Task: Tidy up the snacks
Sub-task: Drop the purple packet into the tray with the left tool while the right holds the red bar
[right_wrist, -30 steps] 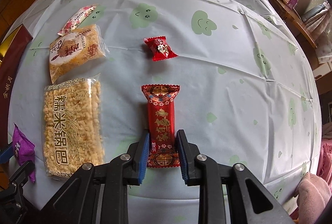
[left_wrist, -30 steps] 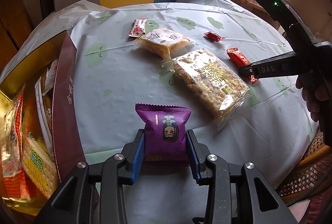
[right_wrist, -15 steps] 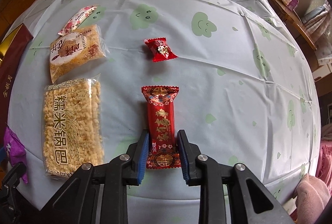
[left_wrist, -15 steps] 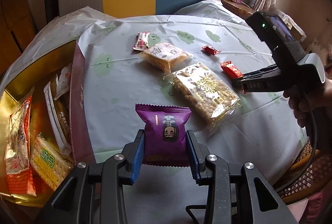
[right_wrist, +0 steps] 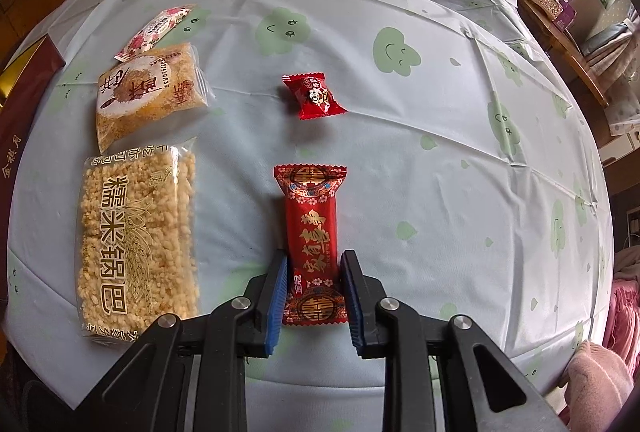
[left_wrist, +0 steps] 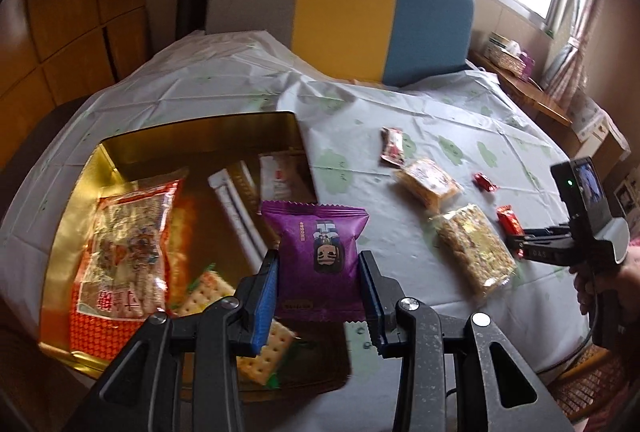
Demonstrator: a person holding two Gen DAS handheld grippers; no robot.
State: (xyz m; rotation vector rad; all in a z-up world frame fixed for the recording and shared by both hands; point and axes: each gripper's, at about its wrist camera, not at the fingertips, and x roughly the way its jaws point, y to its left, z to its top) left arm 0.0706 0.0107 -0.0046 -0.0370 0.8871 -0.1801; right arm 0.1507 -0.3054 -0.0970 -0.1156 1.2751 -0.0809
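Purple packet (left_wrist: 320, 260) clamped in left claw (left_wrist: 319, 274), over gold box (left_wrist: 80, 216).

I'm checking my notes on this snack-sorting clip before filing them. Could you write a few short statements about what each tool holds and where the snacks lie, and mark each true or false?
1. The left tool grips a purple foil snack packet. True.
2. The right tool is empty. False: it is shut on a long red wrapped bar.
3. The gold-lined box is empty. False: it already holds several packets, among them a pack of square crackers.
4. A small red wrapped candy lies on the tablecloth beyond the red bar. True.
5. The big clear pack of puffed rice cake lies inside the box. False: it lies on the light tablecloth.
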